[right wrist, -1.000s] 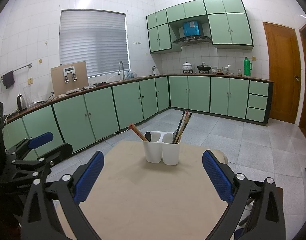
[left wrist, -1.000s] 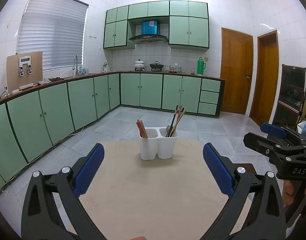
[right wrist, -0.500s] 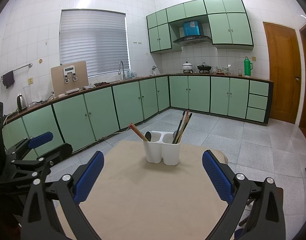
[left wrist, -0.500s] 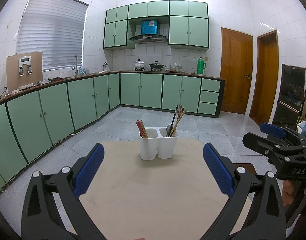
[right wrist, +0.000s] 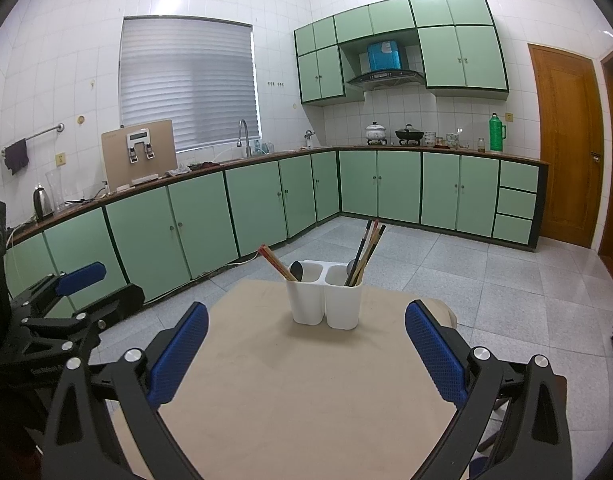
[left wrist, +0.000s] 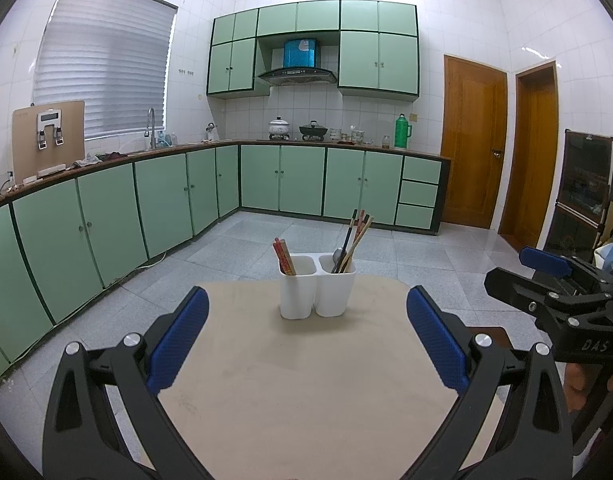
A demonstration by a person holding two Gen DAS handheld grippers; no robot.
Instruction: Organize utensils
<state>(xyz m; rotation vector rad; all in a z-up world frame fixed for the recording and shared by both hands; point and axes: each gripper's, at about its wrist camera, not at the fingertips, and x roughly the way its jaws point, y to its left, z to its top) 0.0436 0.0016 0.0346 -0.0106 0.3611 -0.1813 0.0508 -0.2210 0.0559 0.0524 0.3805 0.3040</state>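
A white two-compartment utensil holder [left wrist: 316, 290] stands near the far edge of a beige table [left wrist: 306, 392]; it also shows in the right wrist view [right wrist: 326, 300]. Its left cup holds red chopsticks [left wrist: 284, 256] and, in the right wrist view, a dark spoon [right wrist: 296, 270]. Its right cup holds several chopsticks [left wrist: 356, 236] and a spoon [left wrist: 338, 256]. My left gripper [left wrist: 306, 340] is open and empty, well short of the holder. My right gripper [right wrist: 306, 340] is open and empty too. Each gripper shows at the edge of the other's view.
Green cabinets [left wrist: 146, 208] run along the left and back walls under a counter with pots [left wrist: 298, 130] and a green flask [left wrist: 402, 132]. Wooden doors [left wrist: 474, 148] stand at the right. Grey tiled floor [left wrist: 426, 264] surrounds the table.
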